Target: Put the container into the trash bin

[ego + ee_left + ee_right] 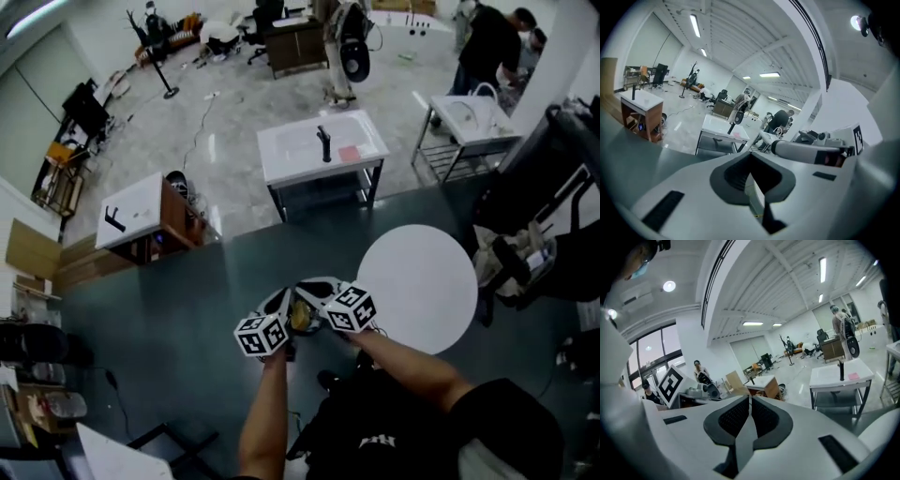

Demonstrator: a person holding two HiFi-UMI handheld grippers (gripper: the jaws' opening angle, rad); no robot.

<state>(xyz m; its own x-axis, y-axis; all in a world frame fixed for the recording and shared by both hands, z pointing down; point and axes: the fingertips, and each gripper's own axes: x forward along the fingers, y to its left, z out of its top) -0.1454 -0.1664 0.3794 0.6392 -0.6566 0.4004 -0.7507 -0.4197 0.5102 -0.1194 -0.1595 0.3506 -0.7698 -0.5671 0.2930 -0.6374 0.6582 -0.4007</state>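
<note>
Pointing across the room, the left gripper (pixel 750 157) and right gripper (pixel 750 400) are gripping nothing, jaws pressed together, likely idling; no container ahead of them.

The left gripper (pixel 750 157) is seen with its two jaws brought fully together, the dark pads (pixel 733 176) meeting along one line with nothing caught between them. Just to its right, part of the right gripper (pixel 811 152) is shown, a marker cube (pixel 857 139) carried at its far end. Beyond, a white sink table (pixel 723 129) is set on pale floor, a wood-sided cabinet (pixel 641 112) is placed at the left, a person in a dark top (pixel 778 121) is seen bent over further back, and strip lights (pixel 694 26) are mounted on the ceiling.
</note>
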